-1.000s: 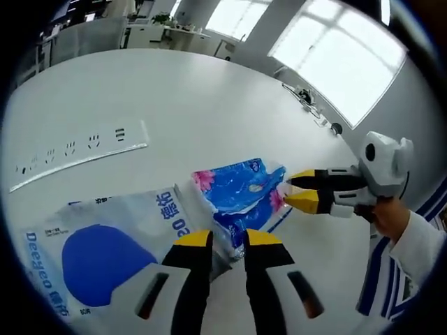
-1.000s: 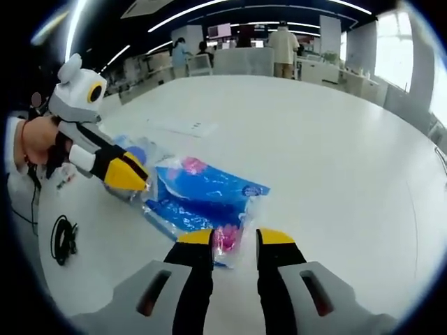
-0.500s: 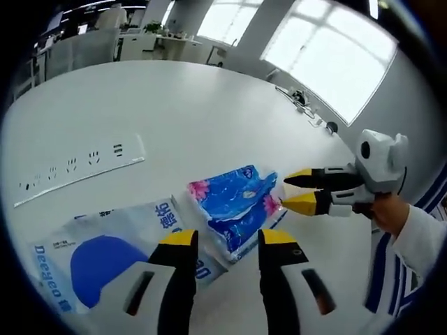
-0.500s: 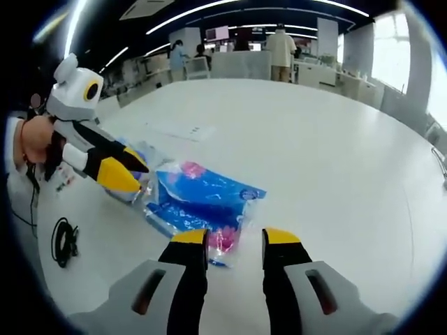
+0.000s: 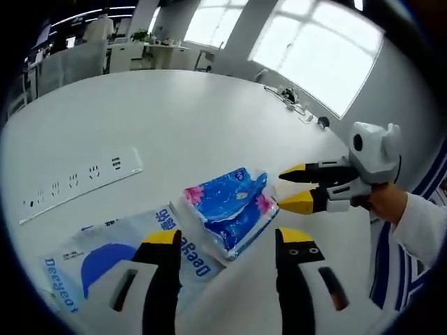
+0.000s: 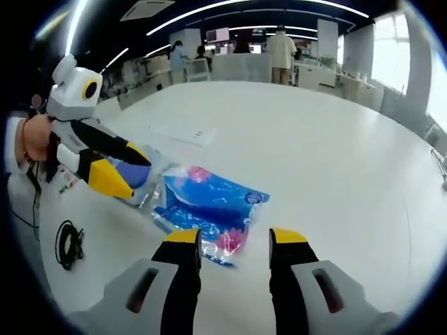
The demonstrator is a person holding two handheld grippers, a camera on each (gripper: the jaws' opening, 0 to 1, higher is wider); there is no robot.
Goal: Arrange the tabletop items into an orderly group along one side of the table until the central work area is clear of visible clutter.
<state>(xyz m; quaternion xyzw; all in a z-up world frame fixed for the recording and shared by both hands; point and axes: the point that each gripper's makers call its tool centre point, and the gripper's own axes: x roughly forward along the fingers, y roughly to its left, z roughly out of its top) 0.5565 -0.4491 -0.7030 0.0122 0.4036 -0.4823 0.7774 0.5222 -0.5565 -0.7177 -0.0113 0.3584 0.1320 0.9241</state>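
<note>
Tissue packs lie mid-frame on the white table [image 5: 209, 118]: the blue floral pack [image 5: 229, 209] just ahead of the left gripper [image 5: 229, 243], whose jaws stand wide apart, empty. The right gripper [image 6: 234, 243], likewise spread and empty, faces it. The white-and-blue pack [image 5: 105, 251], lower left, is partly hidden by a jaw.

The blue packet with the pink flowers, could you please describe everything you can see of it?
The blue packet is a soft, glossy plastic pack, blue with pink flower prints near its ends and a clear crinkled edge. It lies flat on the white table, one end against or slightly over the white bag with the blue print. Both grippers are open and clear of it: the left gripper just short of it, the right gripper at its pink end.
</note>
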